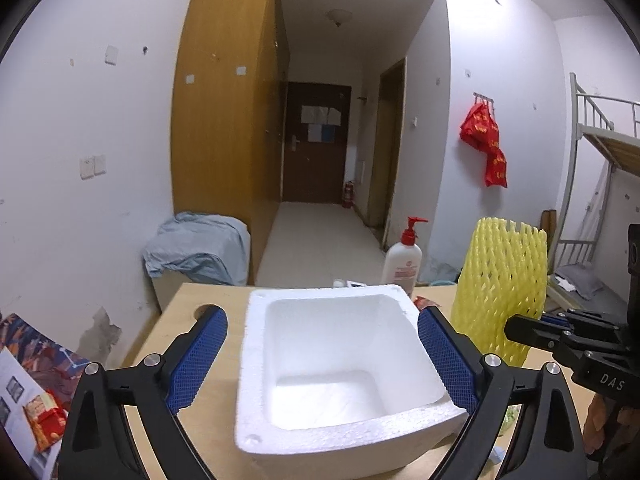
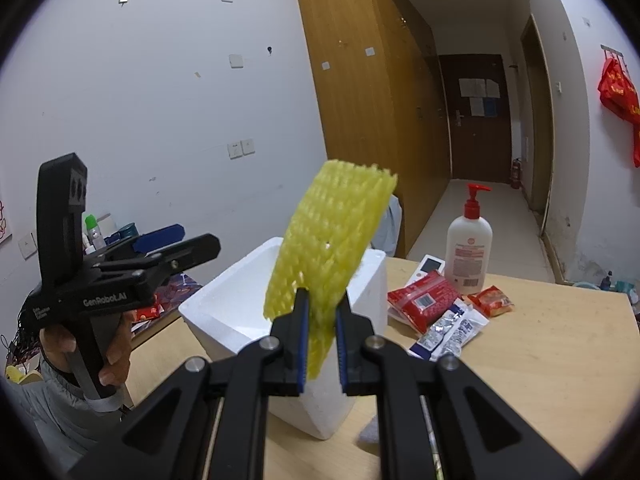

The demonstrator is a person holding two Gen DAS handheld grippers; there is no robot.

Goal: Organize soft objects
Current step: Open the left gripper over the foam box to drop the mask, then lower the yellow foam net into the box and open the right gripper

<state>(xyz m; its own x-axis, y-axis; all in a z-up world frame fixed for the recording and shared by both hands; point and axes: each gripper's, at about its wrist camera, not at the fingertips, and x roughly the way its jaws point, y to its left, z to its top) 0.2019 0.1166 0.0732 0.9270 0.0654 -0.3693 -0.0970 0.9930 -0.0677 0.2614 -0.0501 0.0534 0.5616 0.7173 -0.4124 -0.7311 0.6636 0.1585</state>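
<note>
Our right tool (image 2: 320,344) is closed on the lower end of the yellow foam net (image 2: 328,240), and the net stands up from the pads and leans toward the white foam box (image 2: 362,296). Our left tool (image 1: 320,364) is wide open. Its two blue pads stand on either side of the box, and we cannot tell if they touch its walls. The box looks empty inside.

We think the main risk is with the net. It is soft and held only at one end, so it may bend or spring out when we lower it, and part of it could catch on the rim and stay outside. The box seems very light. With the left tool not pressing it, a push from the net or from the right tool could slide or tip it. It stands near the edge of the desk (image 2: 540,344) on the side close to us, so a slide there may end on the floor.

The desk is pale wood. On it, beside the box, lie several snack packets (image 2: 424,300), and a white pump bottle (image 2: 468,252) with a red top stands behind them. The room has white marked walls, a tall wooden wardrobe (image 1: 228,120), a corridor to a dark door (image 1: 316,140), a red bag (image 1: 484,140) on a hook, and a bunk bed (image 1: 600,152) at the right.
</note>
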